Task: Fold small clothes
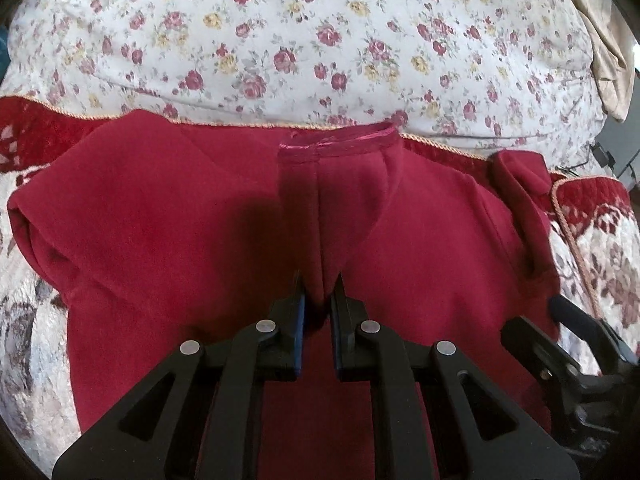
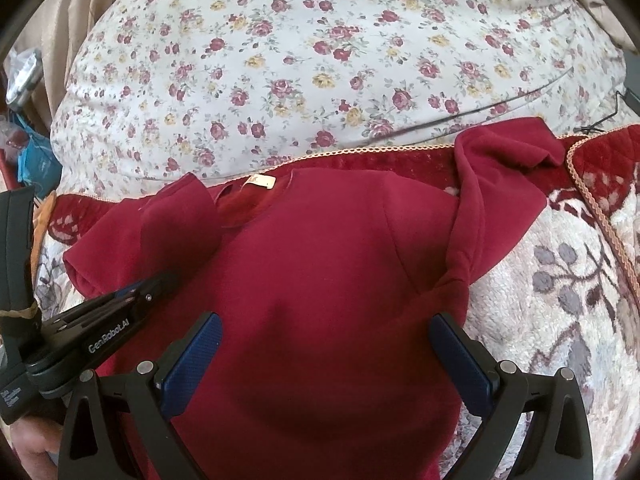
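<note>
Your left gripper [image 1: 319, 300] is clamped on a raised pleat of the small dark-red fleece top [image 2: 320, 280], spread on the cream patterned blanket [image 2: 560, 320]. Your right gripper [image 2: 326, 356] hovers above it, jaws apart. You seem to be starting a fold; next, carry the pinch toward twelve o'clock.

The dark red fleece garment [image 2: 328, 280] looks soft and matt, its neckband [image 1: 340, 140] satin-shiny. The cream-and-red plush blanket [image 2: 540, 300] is fuzzy. The floral cotton quilt [image 1: 320, 40] looks smooth. Black plastic grippers carry textured blue pads [image 2: 192, 364].
</note>
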